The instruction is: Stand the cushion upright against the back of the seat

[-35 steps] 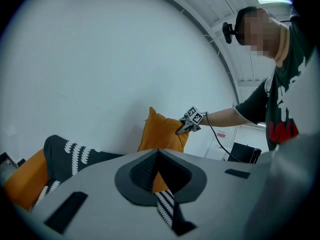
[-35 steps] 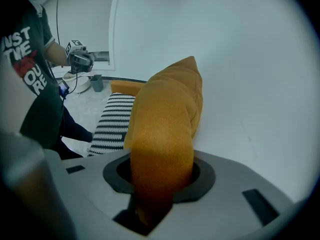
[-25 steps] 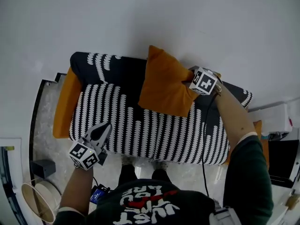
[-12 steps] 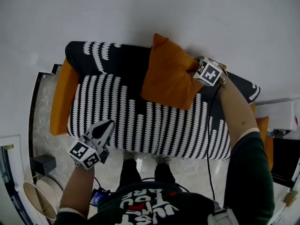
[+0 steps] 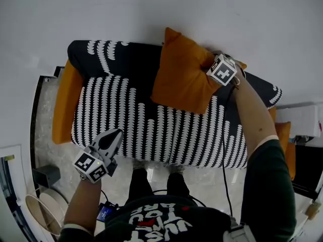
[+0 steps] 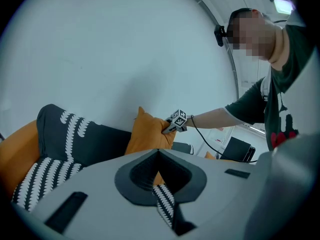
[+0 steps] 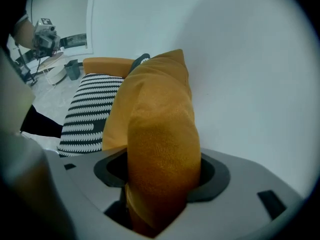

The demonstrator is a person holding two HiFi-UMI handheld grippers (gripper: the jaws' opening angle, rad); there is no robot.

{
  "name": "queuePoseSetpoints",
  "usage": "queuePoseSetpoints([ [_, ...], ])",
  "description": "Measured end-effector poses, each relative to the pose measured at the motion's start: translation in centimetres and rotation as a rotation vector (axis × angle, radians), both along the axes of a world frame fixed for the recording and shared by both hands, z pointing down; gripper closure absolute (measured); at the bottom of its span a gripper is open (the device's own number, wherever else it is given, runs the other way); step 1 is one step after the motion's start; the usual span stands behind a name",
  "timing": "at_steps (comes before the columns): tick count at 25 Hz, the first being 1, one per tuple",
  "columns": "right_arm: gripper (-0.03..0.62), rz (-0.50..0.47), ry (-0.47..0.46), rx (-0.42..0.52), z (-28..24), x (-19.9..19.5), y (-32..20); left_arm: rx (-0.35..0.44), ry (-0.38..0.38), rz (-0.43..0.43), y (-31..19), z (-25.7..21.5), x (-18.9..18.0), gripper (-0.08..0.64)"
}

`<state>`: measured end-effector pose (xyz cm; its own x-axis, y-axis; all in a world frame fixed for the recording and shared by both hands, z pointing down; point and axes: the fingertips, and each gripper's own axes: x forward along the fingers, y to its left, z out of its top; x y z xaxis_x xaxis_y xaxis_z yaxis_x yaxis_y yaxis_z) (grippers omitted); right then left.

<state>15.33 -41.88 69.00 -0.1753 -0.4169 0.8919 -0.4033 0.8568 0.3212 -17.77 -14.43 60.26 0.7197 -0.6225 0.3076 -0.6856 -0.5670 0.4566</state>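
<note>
Cushion (image 5: 181,82) nearly set, grip loosening

Nearest the person, the left gripper (image 5: 116,133) hangs over the front edge of the seat (image 5: 151,130). Its jaws are together and hold nothing. It has no part in this step and is best left clear of the striped cover.

Farther in, the orange cushion stands at the rear of the seat, right of the middle. It is tilted, with one corner pointing up and its broad face leaning toward the dark back (image 5: 126,67). The right gripper (image 5: 209,70) has the cushion's upper right edge between its jaws. Those jaws have just been opening, but the right gripper view shows the stuffed edge filling the gap and pressed on both sides. The hold is looser, not gone. Behind it all is the plain wall (image 5: 151,14).

The step in hand looks like the release. To do it well, the lower edge should sit flat on the seat and the rear face should rest fully on the back before the jaws spread farther. A soft cushion balanced on a corner will likely roll forward. Opening slowly, then drawing the gripper straight up off the fabric, should keep it from being dragged over.
</note>
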Motion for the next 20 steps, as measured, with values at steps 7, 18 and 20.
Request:
queuePoseSetpoints([
  [7,0.202,0.022,0.024,0.06,-1.3,0.2,0.1,0.011,0.004,0.015,1.1,-0.7,0.5,0.56],
  [18,0.179,0.047,0.013,0.234,-7.4,1.3,-0.1,0.054,-0.002,0.021,2.5,-2.5,0.7,0.56],
  [20,0.179,0.087,-0.052,0.261,-9.5,1.6,0.3,0.068,-0.001,0.025,2.7,-3.2,0.7,0.56],
])
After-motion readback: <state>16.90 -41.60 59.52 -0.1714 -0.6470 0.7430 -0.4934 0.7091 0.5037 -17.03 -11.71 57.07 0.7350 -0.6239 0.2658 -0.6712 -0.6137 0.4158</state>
